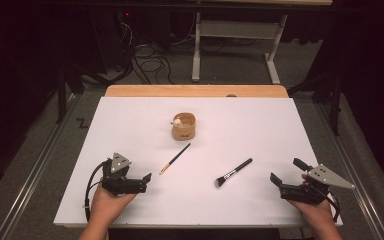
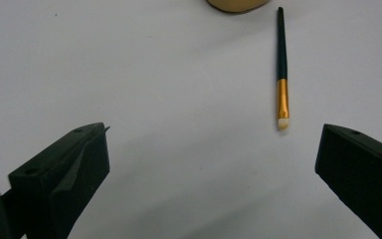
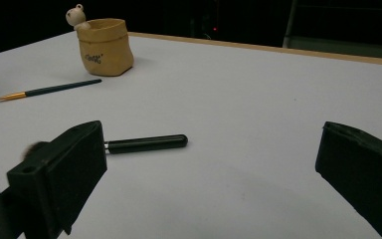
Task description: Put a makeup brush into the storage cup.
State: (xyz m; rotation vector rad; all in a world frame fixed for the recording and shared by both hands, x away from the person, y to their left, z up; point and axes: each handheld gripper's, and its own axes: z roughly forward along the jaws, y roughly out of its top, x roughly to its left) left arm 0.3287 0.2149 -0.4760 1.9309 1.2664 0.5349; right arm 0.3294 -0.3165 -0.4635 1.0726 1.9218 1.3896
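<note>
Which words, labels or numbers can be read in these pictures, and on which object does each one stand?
One dark printed word on the front of the tan pot: too blurred to read for certain.
The thin brush, the thick brush and the table carry no readable text.

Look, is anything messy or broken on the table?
Nothing looks broken or spilled. The thin brush and the fluffy brush lie loose and slanted on the white table, outside the little bear pot, which stands upright.

Black hand-held grippers (image 1: pixel 148 178), grey tri plates
</note>
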